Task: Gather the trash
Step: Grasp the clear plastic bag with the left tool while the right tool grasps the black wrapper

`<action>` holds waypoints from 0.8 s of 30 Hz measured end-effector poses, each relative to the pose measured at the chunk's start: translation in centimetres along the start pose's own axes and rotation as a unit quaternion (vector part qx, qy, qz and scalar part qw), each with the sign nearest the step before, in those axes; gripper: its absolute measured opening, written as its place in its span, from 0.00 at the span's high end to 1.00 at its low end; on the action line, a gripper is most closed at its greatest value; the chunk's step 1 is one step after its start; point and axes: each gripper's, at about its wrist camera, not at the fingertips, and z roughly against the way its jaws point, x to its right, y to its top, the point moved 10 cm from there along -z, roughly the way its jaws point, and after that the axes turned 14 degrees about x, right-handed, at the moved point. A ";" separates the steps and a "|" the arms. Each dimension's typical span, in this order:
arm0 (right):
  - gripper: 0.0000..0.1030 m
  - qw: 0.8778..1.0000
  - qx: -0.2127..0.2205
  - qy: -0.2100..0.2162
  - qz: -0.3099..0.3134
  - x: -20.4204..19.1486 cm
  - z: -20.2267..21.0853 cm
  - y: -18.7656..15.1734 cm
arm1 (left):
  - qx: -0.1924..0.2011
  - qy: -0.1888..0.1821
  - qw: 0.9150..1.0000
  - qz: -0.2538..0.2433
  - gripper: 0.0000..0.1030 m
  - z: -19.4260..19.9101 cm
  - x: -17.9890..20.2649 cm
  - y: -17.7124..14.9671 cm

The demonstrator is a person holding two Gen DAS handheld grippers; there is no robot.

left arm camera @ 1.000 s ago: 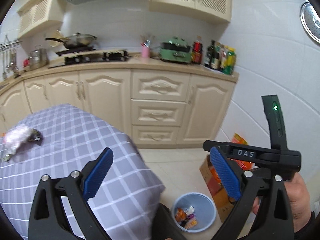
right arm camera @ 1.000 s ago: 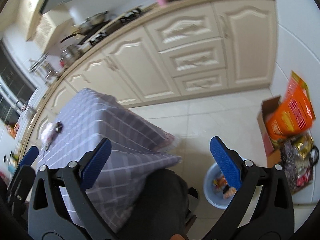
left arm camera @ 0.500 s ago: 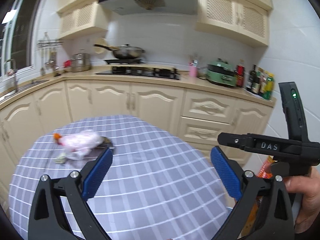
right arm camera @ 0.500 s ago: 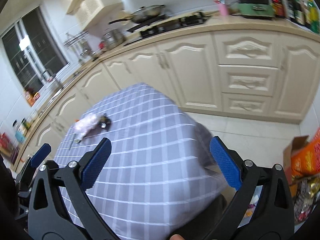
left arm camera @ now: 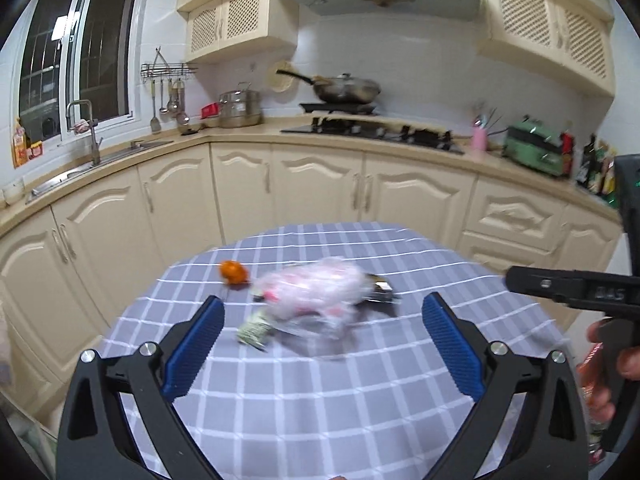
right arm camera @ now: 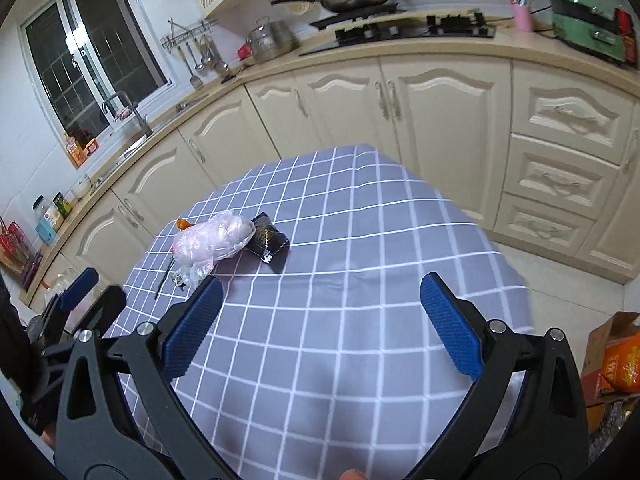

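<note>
Trash lies on the checked tablecloth: a crumpled clear-pink plastic bag, a black wrapper at its right, a small orange piece at its left and a small green-white scrap in front. In the right wrist view the bag, the black wrapper and the orange piece lie at the table's left. My left gripper is open, empty, just short of the bag. My right gripper is open, empty, over the table's middle.
Cream kitchen cabinets curve behind the table, with a stove and wok and a sink. A cardboard box with orange packets stands on the floor at the right. A thin dark stick lies by the bag.
Both grippers swung left and up from the floor and the blue bin to the table. The trash pile now sits in front of the left gripper, closer than before.
</note>
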 end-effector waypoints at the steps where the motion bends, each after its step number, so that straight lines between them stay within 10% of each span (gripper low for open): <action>1: 0.06 1.000 -0.003 0.003 -0.001 -0.2 -0.7 -0.1 | -0.008 0.001 1.000 -0.008 0.06 -1.1 -0.5 -0.2; 14: 0.06 0.999 -0.033 0.007 -0.013 -0.5 -7.3 0.2 | -0.077 -0.054 0.975 -0.202 0.06 -12.2 0.6 -4.0; 16: 0.06 0.999 -0.035 0.009 -0.012 -0.7 -7.8 0.2 | -0.100 -0.075 0.973 -0.196 0.35 -12.9 1.0 -5.0; 21: 0.06 0.999 -0.043 0.021 -0.002 -1.9 -9.3 -0.2 | -0.095 -0.070 0.981 -0.156 0.67 -12.1 0.1 -4.2; 24: 0.06 0.997 -0.059 0.039 0.026 -3.7 -10.7 -0.9 | -0.093 -0.055 0.989 -0.097 0.70 -10.8 -1.6 -3.5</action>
